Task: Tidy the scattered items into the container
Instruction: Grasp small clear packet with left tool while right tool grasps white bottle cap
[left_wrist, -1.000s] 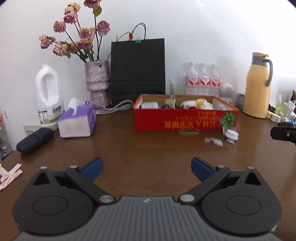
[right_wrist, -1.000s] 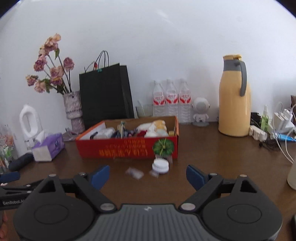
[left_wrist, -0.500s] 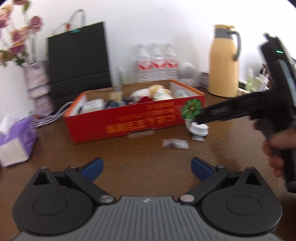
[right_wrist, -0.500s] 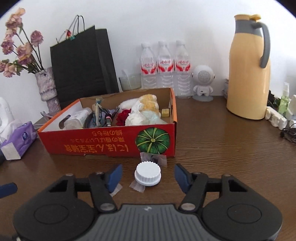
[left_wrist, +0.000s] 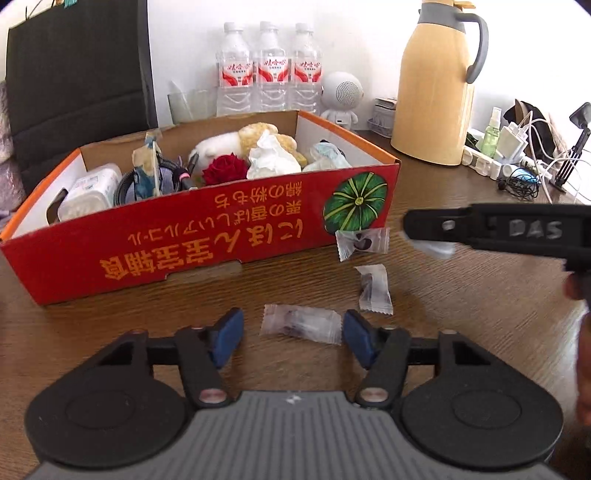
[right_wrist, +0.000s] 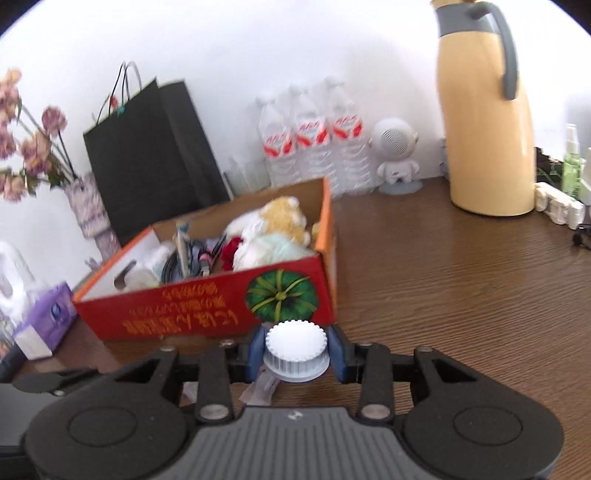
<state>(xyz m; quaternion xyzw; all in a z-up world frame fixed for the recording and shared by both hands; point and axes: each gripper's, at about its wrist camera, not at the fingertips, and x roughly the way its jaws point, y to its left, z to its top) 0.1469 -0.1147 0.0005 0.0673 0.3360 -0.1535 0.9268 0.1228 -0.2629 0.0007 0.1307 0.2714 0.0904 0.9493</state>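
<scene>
Box (left_wrist: 236, 236) at centre of worktop (right_wrist: 461, 295), already well filled: plush toy, tissue, red rose, cables, a white pack. Left outside, judging by what shows: three wrapped sweets and a white ribbed cap.

Cap (right_wrist: 295, 350) sits between the right gripper (right_wrist: 295, 352) pads, at 6 o'clock from the box's pumpkin corner; jaws closing, pads at or almost at its sides. Contact looks made.

Sweet one (left_wrist: 300, 325) lies on the worktop between the left gripper (left_wrist: 291, 332) pads; jaws about half open and closing, not yet touching the wrapper. Sweet two (left_wrist: 375, 290) at 1 o'clock from it; sweet three (left_wrist: 362, 242) against the box front.

Both grippers tilt downward toward the worktop, right one crossing the left view at 3 o'clock.
</scene>
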